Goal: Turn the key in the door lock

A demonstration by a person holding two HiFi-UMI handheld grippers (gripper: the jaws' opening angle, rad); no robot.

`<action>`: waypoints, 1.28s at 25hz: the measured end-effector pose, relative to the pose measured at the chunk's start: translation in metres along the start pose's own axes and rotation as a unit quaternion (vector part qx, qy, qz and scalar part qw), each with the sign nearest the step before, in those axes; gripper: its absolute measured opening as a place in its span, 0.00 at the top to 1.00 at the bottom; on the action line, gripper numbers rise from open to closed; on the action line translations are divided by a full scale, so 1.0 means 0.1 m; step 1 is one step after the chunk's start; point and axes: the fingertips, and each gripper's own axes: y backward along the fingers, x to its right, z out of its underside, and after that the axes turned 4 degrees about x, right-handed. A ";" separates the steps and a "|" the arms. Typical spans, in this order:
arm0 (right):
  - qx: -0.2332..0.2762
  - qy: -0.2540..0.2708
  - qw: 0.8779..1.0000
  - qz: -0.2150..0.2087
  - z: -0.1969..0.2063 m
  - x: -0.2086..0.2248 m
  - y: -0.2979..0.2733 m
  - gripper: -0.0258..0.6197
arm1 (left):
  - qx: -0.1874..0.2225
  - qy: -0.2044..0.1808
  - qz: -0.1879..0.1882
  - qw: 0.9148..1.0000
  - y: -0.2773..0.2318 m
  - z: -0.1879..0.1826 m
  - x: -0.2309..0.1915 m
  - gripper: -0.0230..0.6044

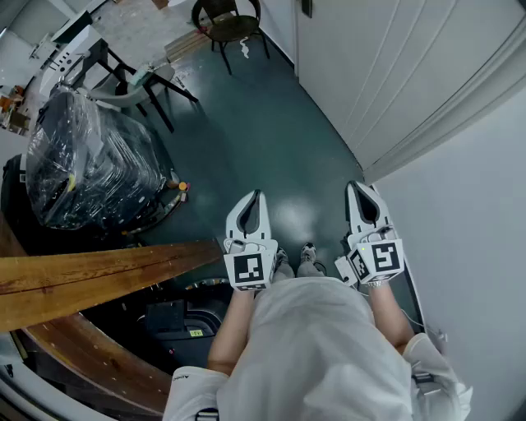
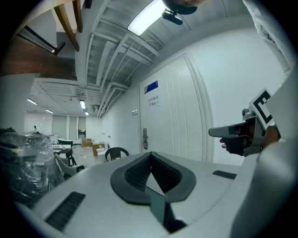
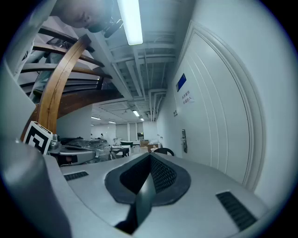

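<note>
Bright ceiling strip light (image 3: 130, 21), glare on floor (image 1: 246, 140), fisheye-warped edges

This is a large workplace hall, part office and part storage. To the right of the right tongs (image 1: 360, 187) runs a white wall with a panelled door (image 1: 386, 66), which bears a lock (image 3: 184, 141) and a blue sign (image 2: 151, 87). Ahead of the tongs a dark green floor (image 1: 246, 140) stretches to a black chair (image 1: 230, 25), counters (image 1: 82, 41) and boxes (image 2: 98, 148). To the left of the left tongs (image 1: 256, 197) stands a dark bundle (image 1: 90, 164) wrapped in clear film, with wooden beams (image 1: 90, 275) nearer. Above the tongs, bare pipes (image 2: 111, 56) and strip lights (image 3: 132, 21) run along an open ceiling.
</note>
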 end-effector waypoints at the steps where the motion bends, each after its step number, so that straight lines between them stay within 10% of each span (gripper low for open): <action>1: 0.000 -0.001 1.000 0.004 0.00 -0.04 0.01 0.97 | -0.004 0.006 0.002 1.000 0.03 0.02 -0.03 0.95; 32: 0.043 0.008 0.999 -0.018 -0.17 0.16 0.04 0.97 | 0.013 -0.018 0.007 1.000 -0.16 -0.13 0.13 0.95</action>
